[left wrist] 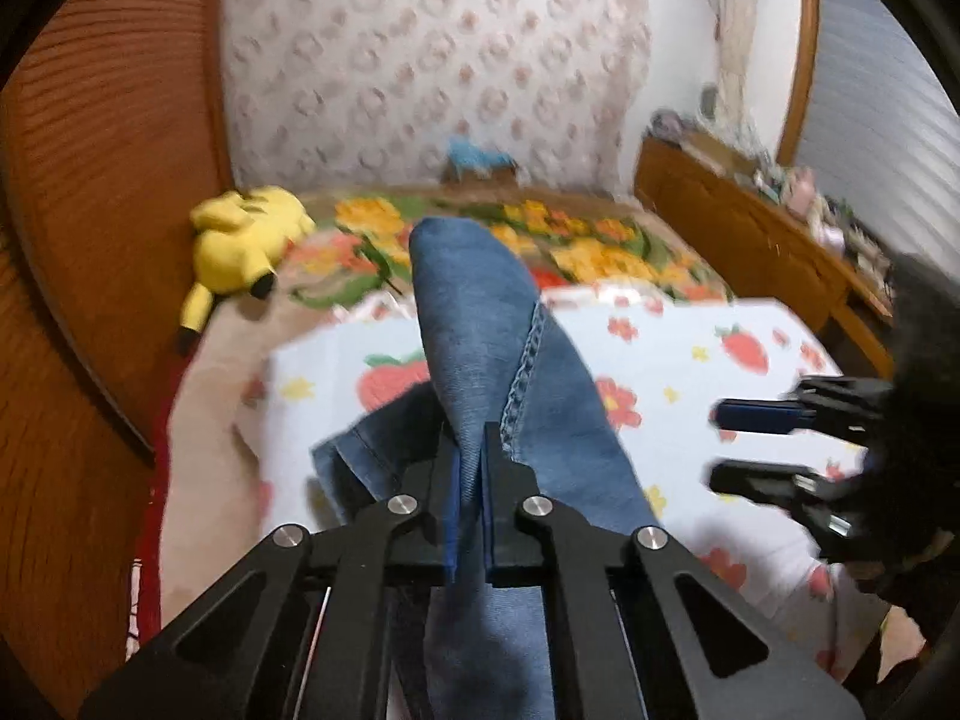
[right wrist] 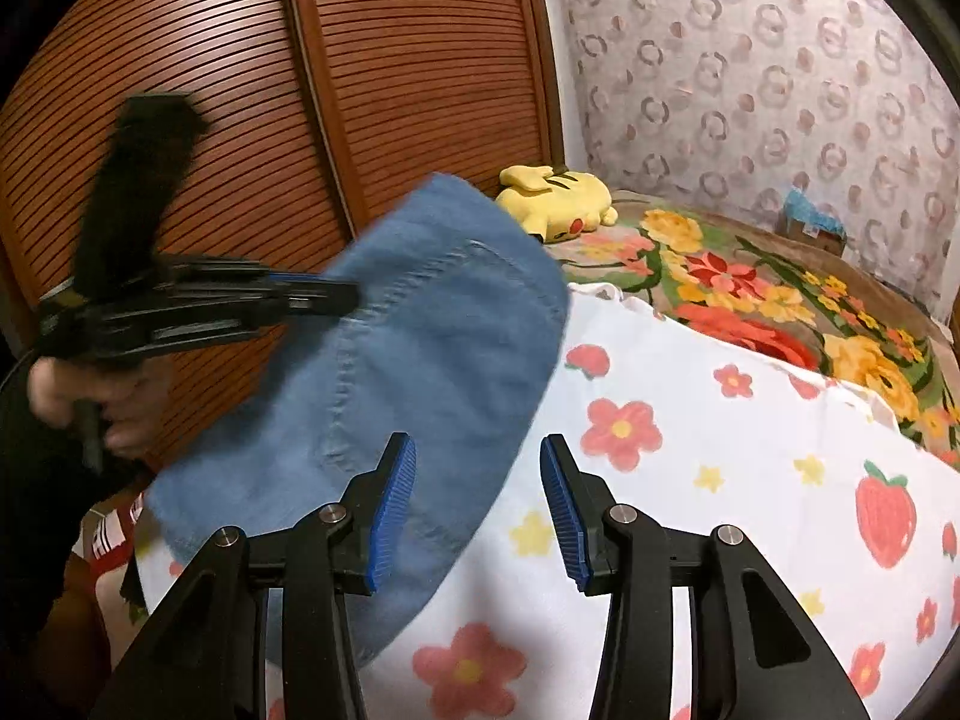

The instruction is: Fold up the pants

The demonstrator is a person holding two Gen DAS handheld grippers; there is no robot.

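Left claw [left wrist: 474, 450] pinches lifted pants [left wrist: 480, 324] — right claw [right wrist: 477, 504] gapes empty.

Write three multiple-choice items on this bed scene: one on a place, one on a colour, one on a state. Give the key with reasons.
1. Where does the yellow plush toy lie?
A. at the far end of the bed by the slatted wooden wardrobe
B. on the wooden dresser
C. between the right tool's fingers

2. What colour are the ribbed pads on the right tool?
A. red
B. blue
C. yellow

3. What state is the left tool in?
A. wide open over the quilt
B. shut on nothing
C. shut on the blue denim pants

Key: 1 A, the toy rests on the flowered blanket next to the wardrobe doors. 2 B, both pads show blue in the right wrist view. 3 C, the left wrist view shows denim pinched between its closed fingers, while the right tool stands open and empty.
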